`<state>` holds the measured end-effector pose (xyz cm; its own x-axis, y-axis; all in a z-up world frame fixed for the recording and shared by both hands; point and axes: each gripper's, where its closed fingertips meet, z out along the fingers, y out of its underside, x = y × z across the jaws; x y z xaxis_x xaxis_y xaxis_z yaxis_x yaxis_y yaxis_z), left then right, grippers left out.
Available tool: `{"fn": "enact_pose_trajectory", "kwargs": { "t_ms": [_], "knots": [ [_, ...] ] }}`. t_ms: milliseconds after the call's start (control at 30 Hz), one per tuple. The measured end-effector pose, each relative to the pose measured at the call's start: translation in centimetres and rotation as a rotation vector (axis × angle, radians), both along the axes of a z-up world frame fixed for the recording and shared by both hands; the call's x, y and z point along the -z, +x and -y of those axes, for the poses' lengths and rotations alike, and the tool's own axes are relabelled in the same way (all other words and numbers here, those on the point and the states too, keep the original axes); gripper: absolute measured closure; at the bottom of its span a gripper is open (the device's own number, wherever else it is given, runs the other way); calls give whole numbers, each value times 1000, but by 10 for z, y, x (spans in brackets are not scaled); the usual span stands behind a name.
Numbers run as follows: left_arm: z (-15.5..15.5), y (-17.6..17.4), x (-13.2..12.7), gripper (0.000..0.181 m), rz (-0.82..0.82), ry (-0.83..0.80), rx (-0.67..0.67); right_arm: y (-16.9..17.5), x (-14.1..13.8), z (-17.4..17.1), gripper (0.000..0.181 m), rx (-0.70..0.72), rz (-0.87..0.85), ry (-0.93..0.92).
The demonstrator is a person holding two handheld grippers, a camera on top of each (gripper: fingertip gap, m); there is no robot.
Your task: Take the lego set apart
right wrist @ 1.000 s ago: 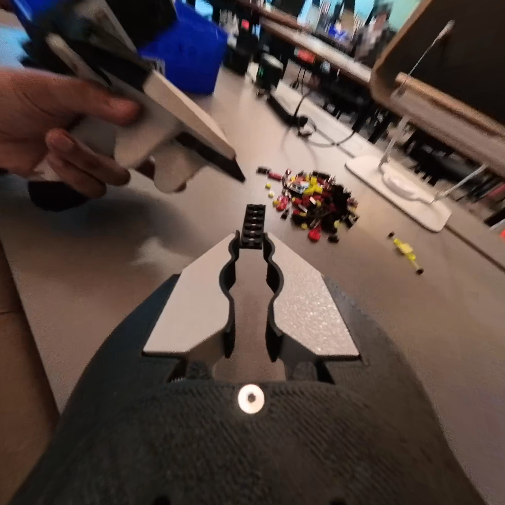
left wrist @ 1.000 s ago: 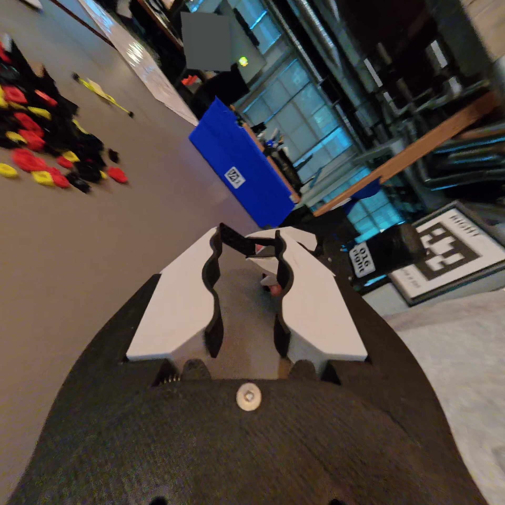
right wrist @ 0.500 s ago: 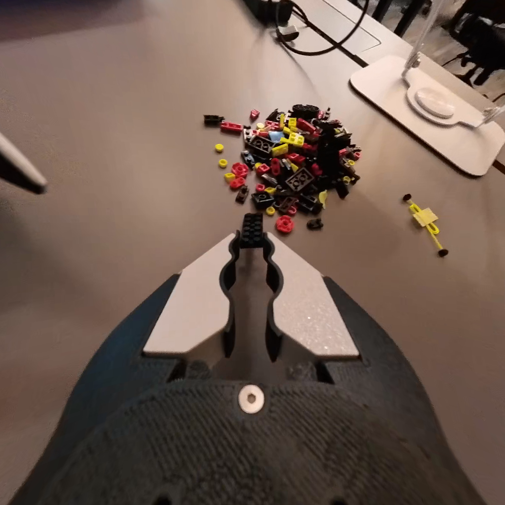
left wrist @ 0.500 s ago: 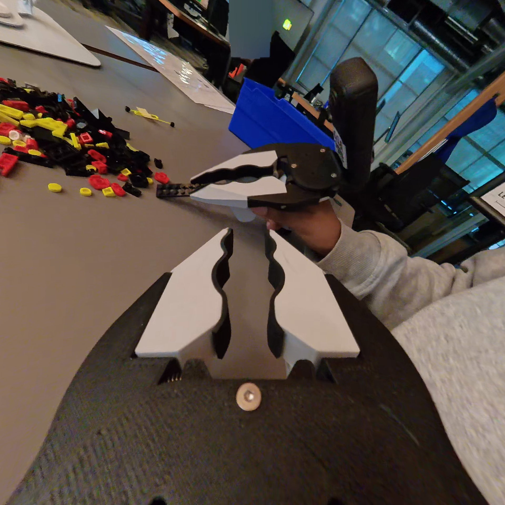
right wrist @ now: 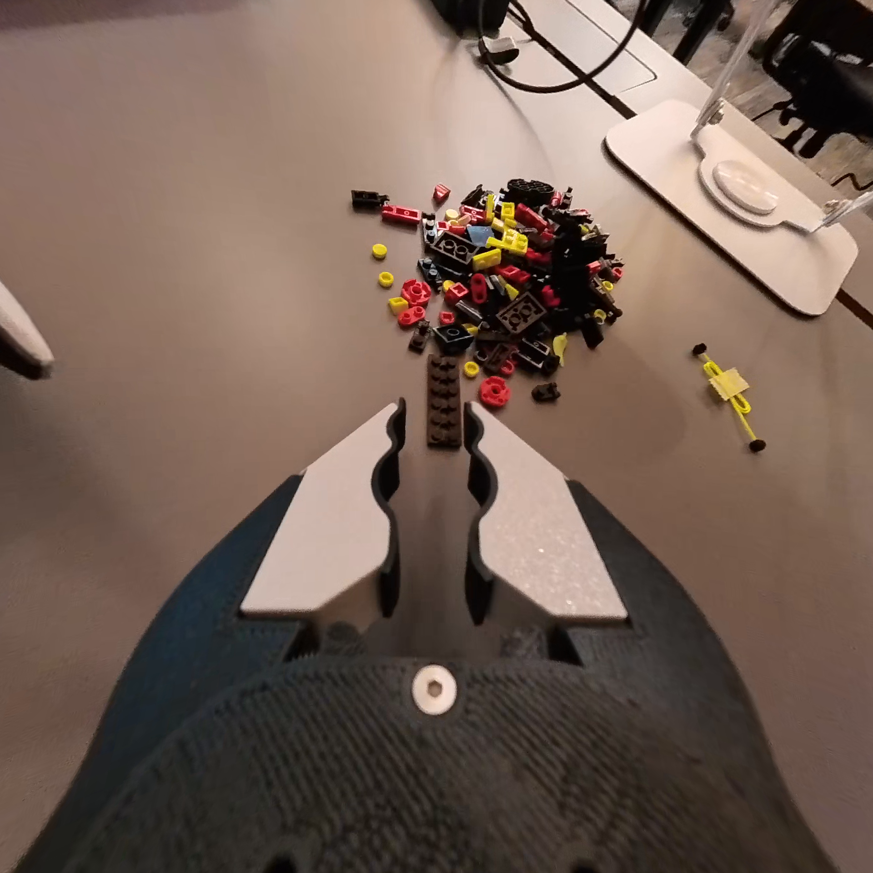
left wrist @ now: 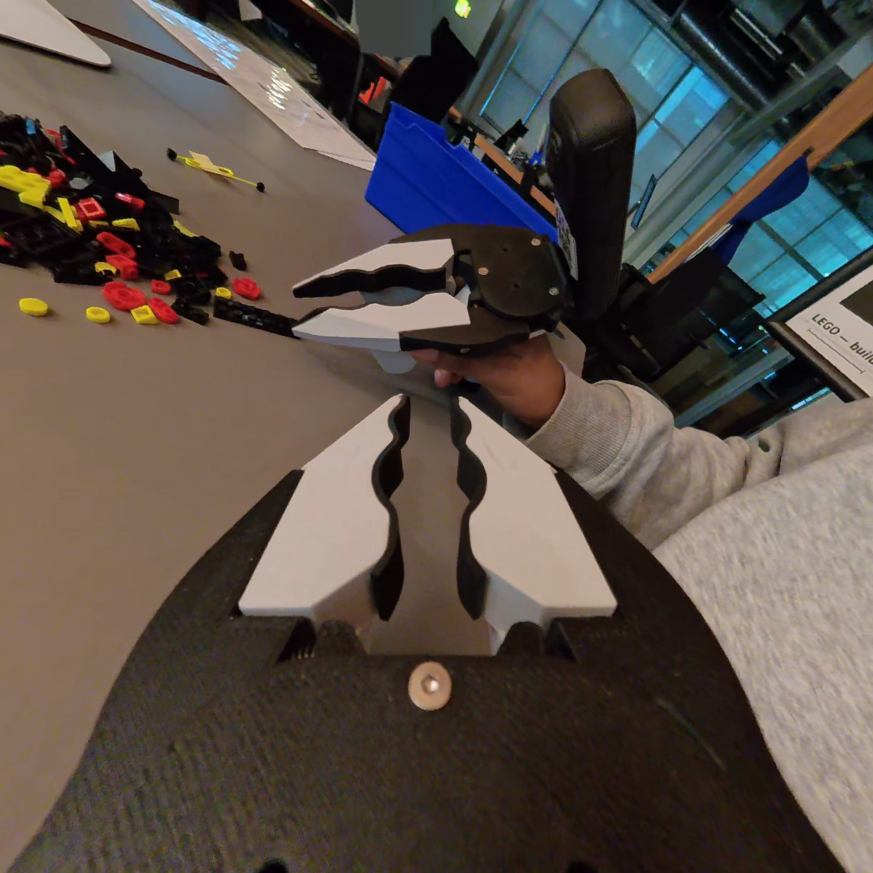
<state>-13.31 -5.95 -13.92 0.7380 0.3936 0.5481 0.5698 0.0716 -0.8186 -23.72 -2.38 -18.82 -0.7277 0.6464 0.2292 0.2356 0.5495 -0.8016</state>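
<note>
We enter the items on the grey-brown matte tabletop [right wrist: 189, 198] from largest to smallest.

1. White flat stand base with a clear upright [right wrist: 737, 203], toward the far right corner of the tabletop. No part in the task.

2. Right gripper, grey fingers with black wavy pads [right wrist: 434, 415]. Its jaws stand apart and hold nothing. In the left wrist view we see it low over the tabletop, gripped in a hand [left wrist: 500, 373].

3. Left gripper, same make [left wrist: 429, 406]. Jaws apart, empty, well back from the bricks.

4. Heap of loose small plastic lego pieces, black, red and yellow [right wrist: 515, 278], near the middle of the tabletop. We judge them light, hard and smooth, quick to skid when nudged. Nearly all look already separated.

5. Long black studded lego plate [right wrist: 443, 401], lying flat at the near edge of the heap. Its near end sits between the right gripper's fingertips, apparently touching neither; its far end points into the heap. We judge it thin, stiff and light, best taken across its narrow width on the two long edges, near one end. Flat on the tabletop it offers little height to pinch, and may slide.

6. Yellow thin rod with black end caps and a pale tab [right wrist: 727, 392], lying alone toward the right edge, well apart from both grippers.
</note>
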Motion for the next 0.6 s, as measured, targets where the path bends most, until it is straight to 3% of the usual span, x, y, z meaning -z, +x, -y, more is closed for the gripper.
{"fn": "enact_pose_trajectory", "kwargs": {
  "t_ms": [267, 600],
  "knots": [
    [1, -3, 3, 162, 56, 30, 9, 6, 1, 4, 159, -44, -14, 21],
    [3, -8, -2, 153, 59, 85, -4, -1, 3, -2, 159, 10, 25, -2]
  ]
}}
